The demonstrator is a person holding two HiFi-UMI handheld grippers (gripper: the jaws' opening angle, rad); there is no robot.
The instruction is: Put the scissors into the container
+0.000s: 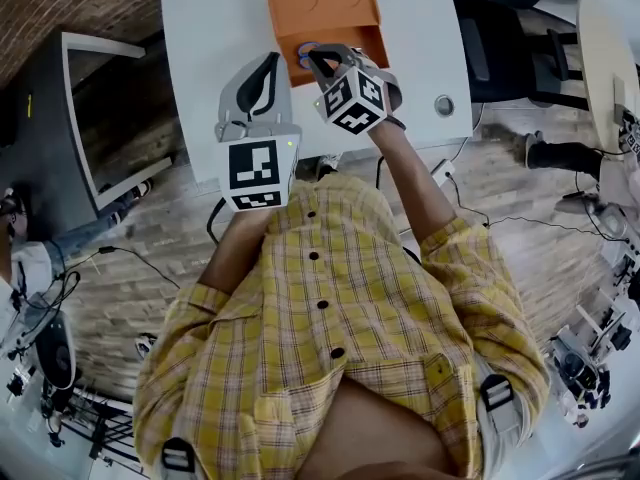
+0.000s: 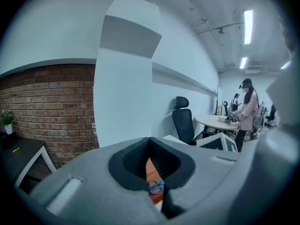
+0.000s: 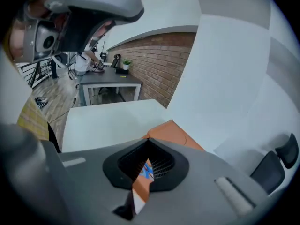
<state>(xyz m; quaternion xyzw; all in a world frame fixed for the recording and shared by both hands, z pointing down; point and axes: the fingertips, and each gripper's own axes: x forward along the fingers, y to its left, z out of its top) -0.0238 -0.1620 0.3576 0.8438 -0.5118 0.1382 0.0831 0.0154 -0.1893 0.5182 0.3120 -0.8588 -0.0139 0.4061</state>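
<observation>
Hovering over one worktop (image 1: 215, 28), the left claw (image 1: 270, 65) and right claw (image 1: 322, 60) are both pinched together, empty. One pair of scissors (image 1: 307, 54) lies just beyond them in one container (image 1: 320, 3).

Reads to me as an open-plan office doubling as a robotics lab. There are white tables (image 1: 210, 28) on a wood-plank floor (image 1: 150, 258), a black swivel chair (image 2: 183, 121), and a round meeting table (image 2: 215, 122) with a person (image 2: 247, 109) standing at it under strip lights (image 2: 247, 26). Also noted: exposed brick wall (image 2: 47, 107), dark desk (image 3: 105, 82) with a potted plant (image 3: 125, 63), loose cables (image 1: 211, 223), and mechanical hardware (image 1: 580, 363) parked along the floor's edge.
</observation>
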